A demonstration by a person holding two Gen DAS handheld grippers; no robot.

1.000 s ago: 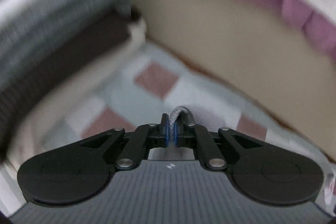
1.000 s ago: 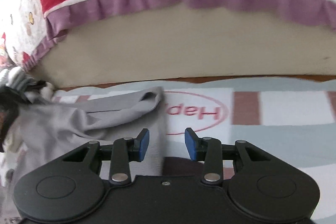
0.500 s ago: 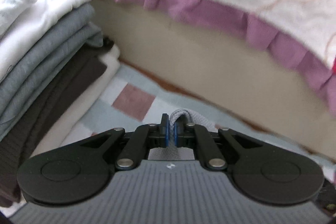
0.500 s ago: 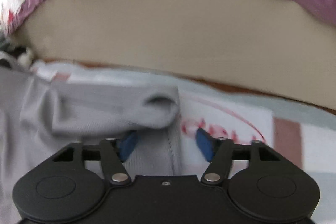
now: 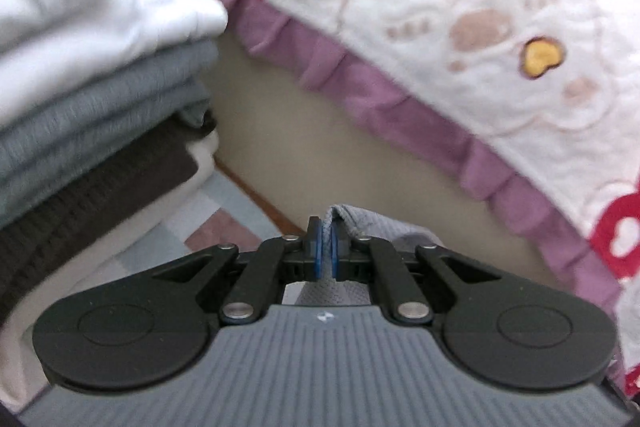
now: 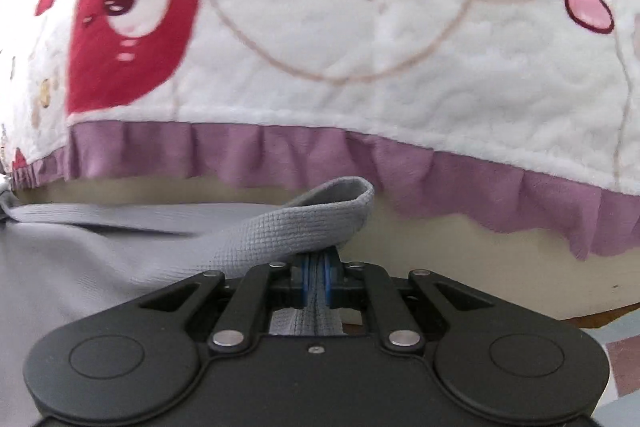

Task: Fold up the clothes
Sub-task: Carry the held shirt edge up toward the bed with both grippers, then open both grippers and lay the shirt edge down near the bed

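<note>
A light grey garment (image 6: 120,255) hangs stretched between my two grippers, lifted off the checked mat. My right gripper (image 6: 316,279) is shut on its ribbed waistband, which loops up over the fingers (image 6: 304,223). My left gripper (image 5: 326,253) is shut on another edge of the same grey garment (image 5: 360,223), only a small fold showing past the blue pads. Most of the garment lies hidden below the grippers.
A stack of folded clothes (image 5: 92,99), white, grey and dark brown, stands close at the left. A bed with a beige side (image 5: 320,147) and a white quilt with purple frill (image 6: 360,47) fills the back. The checked mat (image 5: 208,223) lies below.
My right gripper has closed on the waistband and lifted it. Both grippers have risen, so the quilt fills the views. The left has stayed shut on the garment.
</note>
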